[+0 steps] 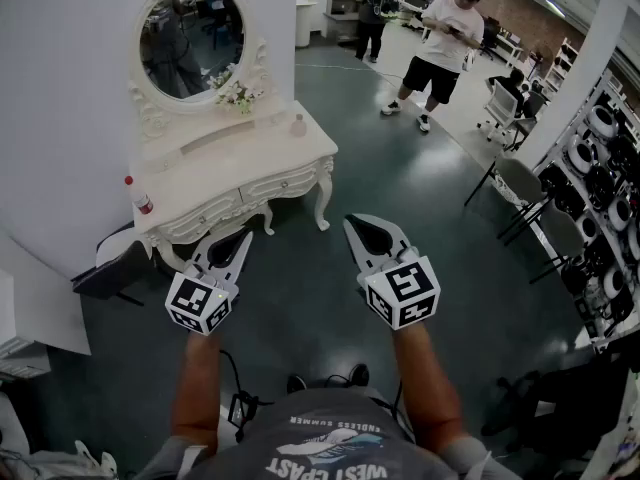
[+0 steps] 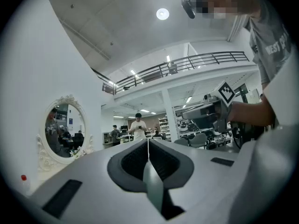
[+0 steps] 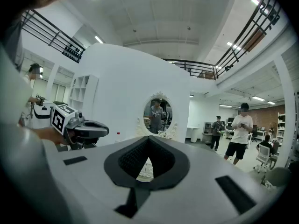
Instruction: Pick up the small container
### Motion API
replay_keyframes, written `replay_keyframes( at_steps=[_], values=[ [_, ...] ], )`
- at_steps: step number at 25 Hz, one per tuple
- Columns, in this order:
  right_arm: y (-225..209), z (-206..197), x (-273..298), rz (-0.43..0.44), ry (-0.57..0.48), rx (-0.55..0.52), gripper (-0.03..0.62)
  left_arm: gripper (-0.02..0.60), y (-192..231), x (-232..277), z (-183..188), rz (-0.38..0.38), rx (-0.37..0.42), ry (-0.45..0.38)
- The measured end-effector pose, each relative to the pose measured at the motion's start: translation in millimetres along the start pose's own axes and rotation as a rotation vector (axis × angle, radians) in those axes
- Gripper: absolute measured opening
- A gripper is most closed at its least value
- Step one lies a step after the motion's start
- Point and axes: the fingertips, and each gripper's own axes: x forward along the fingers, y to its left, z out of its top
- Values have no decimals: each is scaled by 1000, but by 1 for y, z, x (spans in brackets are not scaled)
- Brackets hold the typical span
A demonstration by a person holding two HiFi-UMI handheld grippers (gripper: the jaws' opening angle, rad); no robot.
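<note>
Dressing table [image 1: 262, 158], white, against the wall.

Left end, near the front edge: red-capped bottle [image 1: 139, 197], upright.

Back edge, centre: oval mirror [image 1: 190, 30], with a flower sprig [image 1: 238, 96] at its lower right.

Right end, towards the back edge: small container [image 1: 298, 125], pale, upright, standing alone. Judged to be the task's item as the smaller of the two vessels, though this is not certain.

Left gripper [image 1: 243, 236]: short of the table's front edge, jaws pressed together, nothing between them.

Right gripper [image 1: 356, 224]: level with the left and well apart from the container. Its jaws are likewise closed on nothing.

Bystanders [image 1: 440, 38] stand on the floor beyond, clear of the work.

Handling assessment: the container is probably light, rigid and smooth-sided, so it may tip or slip. Its material is too small to make out and it should be treated as breakable. Recommend opening the right claw first, approaching level from the table's right end, and closing gently across the body below the neck.
</note>
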Motion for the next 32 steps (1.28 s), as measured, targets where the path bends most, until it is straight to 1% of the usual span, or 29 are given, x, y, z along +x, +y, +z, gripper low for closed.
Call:
replay_keyframes(
  at_steps=[9,13,16,21,24,32],
  values=[
    [9,4,13,1,2,-7,25,23,15,-6,-1,-4,-2,-11],
    [9,4,24,24,2,-4,25,23,22,-7,-5,9,-7,-7],
    [1,4,37,41,-19,20,25,23,29,-5,-8,22,-8,3],
    [-21,2,64,71,-38,64,26,23,45,2,-17,72,-10,36],
    [-34,-3,82,107,-36,72,25,23,53,9,-22,111,-16,52],
    [-78,-12,133,201,-28,87,26,23,72,50,-29,198,-15,90]
  ],
)
